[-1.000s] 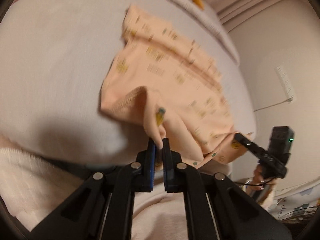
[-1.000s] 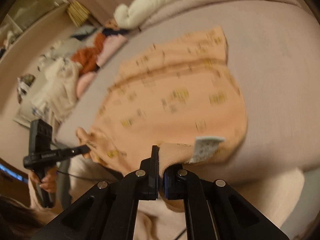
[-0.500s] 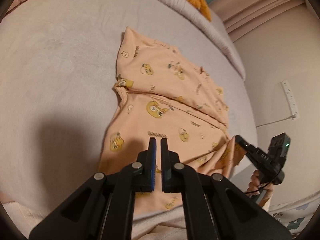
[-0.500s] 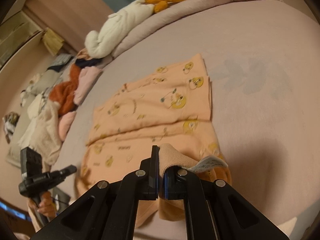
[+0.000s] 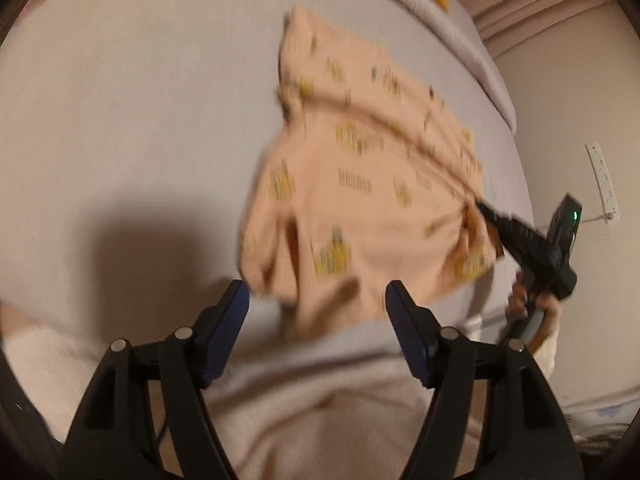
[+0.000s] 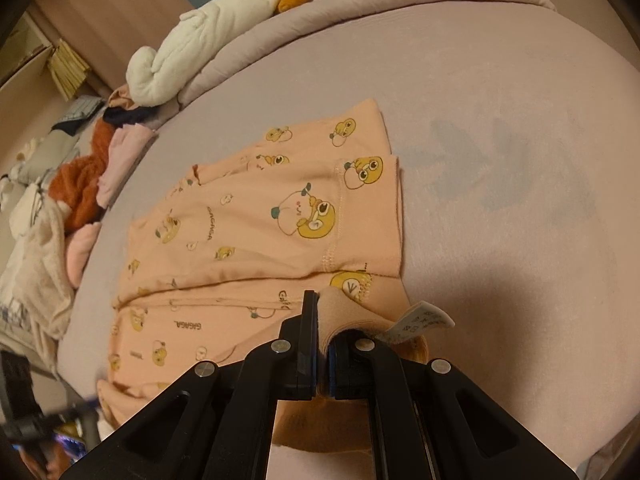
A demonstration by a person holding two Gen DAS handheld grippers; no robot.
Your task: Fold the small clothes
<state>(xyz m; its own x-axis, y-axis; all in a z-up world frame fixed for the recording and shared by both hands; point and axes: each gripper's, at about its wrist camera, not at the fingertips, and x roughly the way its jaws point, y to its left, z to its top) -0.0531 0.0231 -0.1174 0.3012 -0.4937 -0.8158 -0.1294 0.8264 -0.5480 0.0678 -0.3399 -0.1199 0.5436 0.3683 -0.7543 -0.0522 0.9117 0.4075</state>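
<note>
Surface: a mauve-grey bed (image 6: 500, 80) carries the work; no tabletop is in view.
Garment: one peach cotton child's garment printed with yellow cartoon ducks (image 6: 248, 232) lies spread on the bed near its front edge, part of it already doubled over along a stitched hem.
Right gripper (image 6: 323, 344): its jaws are clamped on a fold of the garment's near edge, beside a white care label (image 6: 420, 320).
Left gripper (image 5: 316, 300): its jaws stand wide apart and hold nothing; the garment's near left corner lies between and just beyond the blue pads (image 5: 224, 332). This view is motion-blurred.
Step in hand: judged to be mid-fold, with one corner secured and the other not yet taken.
Next move calls for: probably bringing the left jaws onto the loose corner and closing them on a single edge, then lifting both sides evenly so the cloth does not skew.
Count, task items: one garment, two grippers, one care label.
Count, other items: one white plush toy with orange parts (image 6: 192, 52) at the head of the bed; one heap of mixed clothes (image 6: 80, 184) at the bed's side, its pieces too tangled to count.
</note>
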